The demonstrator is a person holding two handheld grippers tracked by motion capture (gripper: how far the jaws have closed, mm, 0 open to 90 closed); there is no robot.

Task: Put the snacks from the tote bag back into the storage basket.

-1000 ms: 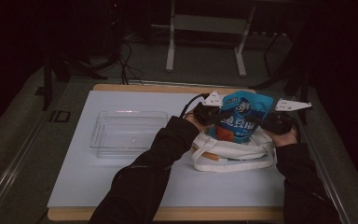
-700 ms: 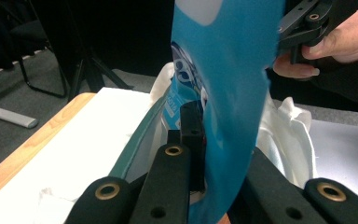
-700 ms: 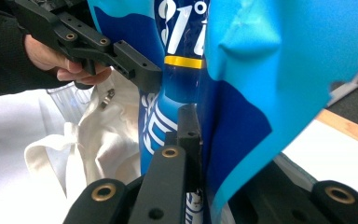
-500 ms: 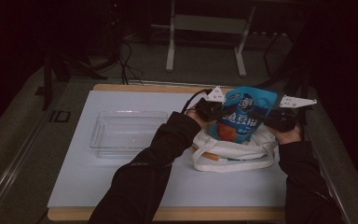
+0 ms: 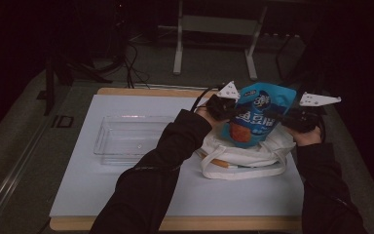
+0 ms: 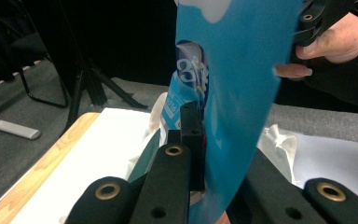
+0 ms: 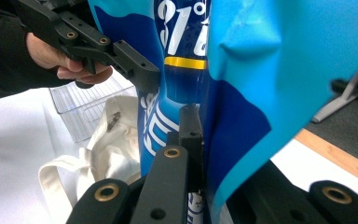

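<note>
Above the white cloth bag [image 5: 246, 153] at the right of the table [image 5: 126, 214], a blue snack pouch [image 5: 255, 114] hangs upright between two grippers. The left gripper [image 5: 224, 108] has its jaws closed flat on the pouch's left edge, and the right gripper [image 5: 292, 119] is clamped the same way on its right edge; both gripper views show thin blue film pinched between the black jaws. The step in hand looks like lifting the pouch clear of the bag, and doing it well means raising both hands evenly so the film is not stretched or twisted, until the pouch's bottom clears the bag's mouth. The bag's loose handles [image 5: 243, 171] lie just below and could snag. A clear plastic tray [image 5: 126, 139] sits well apart to the left, a likely place to set the pouch, with open white mat [image 5: 126, 195] between.
</note>
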